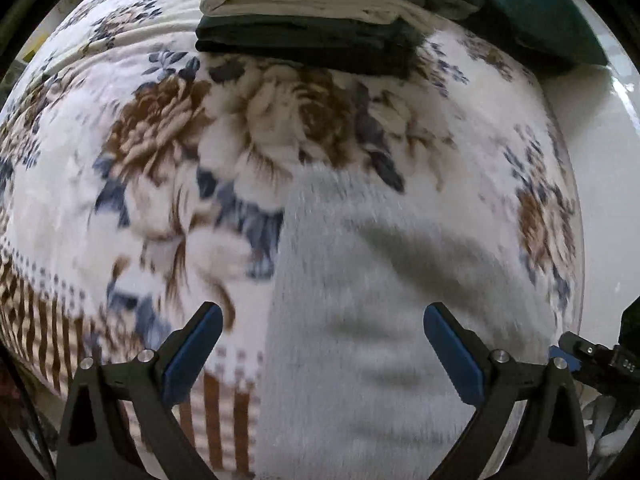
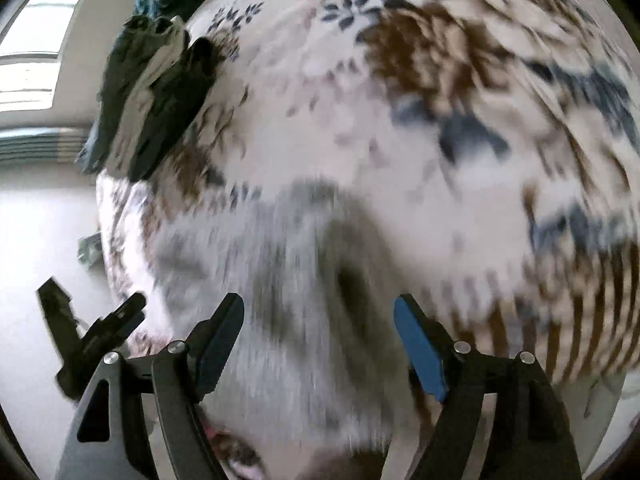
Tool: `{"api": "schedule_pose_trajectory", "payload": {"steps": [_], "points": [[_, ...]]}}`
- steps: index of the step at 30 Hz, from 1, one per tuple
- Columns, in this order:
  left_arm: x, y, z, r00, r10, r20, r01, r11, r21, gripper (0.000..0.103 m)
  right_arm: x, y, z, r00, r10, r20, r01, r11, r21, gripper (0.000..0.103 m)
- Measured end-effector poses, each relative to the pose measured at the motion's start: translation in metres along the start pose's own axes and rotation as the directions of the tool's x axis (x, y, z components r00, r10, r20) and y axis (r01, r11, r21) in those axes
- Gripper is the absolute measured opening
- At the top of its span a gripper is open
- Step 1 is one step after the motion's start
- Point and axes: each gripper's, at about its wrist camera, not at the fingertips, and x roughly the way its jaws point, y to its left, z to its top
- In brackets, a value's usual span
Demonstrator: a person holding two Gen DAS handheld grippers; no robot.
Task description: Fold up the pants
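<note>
Light grey pants (image 1: 372, 304) lie on a floral bed blanket (image 1: 168, 152), stretching from the near edge up toward the middle. My left gripper (image 1: 322, 320) is open and empty, hovering over the pants' left side. In the right wrist view the same grey pants (image 2: 288, 272) lie below my right gripper (image 2: 320, 312), which is open and empty above them. Both views are blurred by motion. The right gripper's black body shows at the far right of the left wrist view (image 1: 600, 356), and the left gripper shows at the lower left of the right wrist view (image 2: 92, 336).
A stack of folded clothes (image 1: 320, 12), dark and cream, sits at the far side of the bed; it also shows in the right wrist view (image 2: 156, 100). A dark teal cloth (image 1: 540, 12) lies beside it. White floor (image 2: 44, 240) lies past the bed edge.
</note>
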Motion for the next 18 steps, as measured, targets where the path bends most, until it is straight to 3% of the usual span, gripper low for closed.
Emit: {"api": "schedule_pose_trajectory", "payload": {"steps": [2, 3, 4, 7, 12, 15, 18], "points": [[0.016, 0.004, 0.017, 1.000, -0.001, -0.009, 0.001, 1.000, -0.020, 0.103, 0.018, 0.003, 0.017, 1.000, -0.007, 0.010, 0.006, 1.000, 0.023, 0.072], [0.022, 0.002, 0.025, 1.000, 0.010, -0.012, -0.010, 1.000, -0.021, 0.103, 0.024, 0.004, 0.023, 1.000, -0.002, 0.022, 0.001, 0.999, 0.033, 0.054], [0.031, 0.003, 0.031, 1.000, 0.025, -0.016, -0.025, 0.999, -0.022, 0.103, 0.032, 0.006, 0.028, 0.998, -0.051, 0.038, 0.050, 0.998, 0.031, 0.041], [0.044, 0.004, 0.039, 0.998, 0.044, -0.045, -0.046, 0.998, -0.050, 0.103, 0.054, 0.000, 0.043, 0.992, -0.105, 0.063, 0.100, 0.992, 0.082, 0.036], [0.069, 0.018, 0.041, 0.994, 0.030, -0.109, -0.042, 0.993, -0.110, 0.103, 0.061, -0.007, 0.051, 0.996, -0.080, 0.030, 0.075, 0.988, 0.134, 0.039], [0.068, 0.022, 0.034, 0.992, -0.004, -0.126, -0.014, 0.991, -0.137, 0.103, 0.042, -0.012, 0.044, 0.999, -0.034, 0.032, 0.027, 0.983, 0.180, 0.062], [0.053, 0.020, 0.025, 0.993, -0.035, -0.109, 0.019, 0.990, -0.143, 0.103, 0.025, -0.010, 0.030, 0.997, 0.033, 0.070, -0.044, 0.986, 0.163, 0.064]]}}
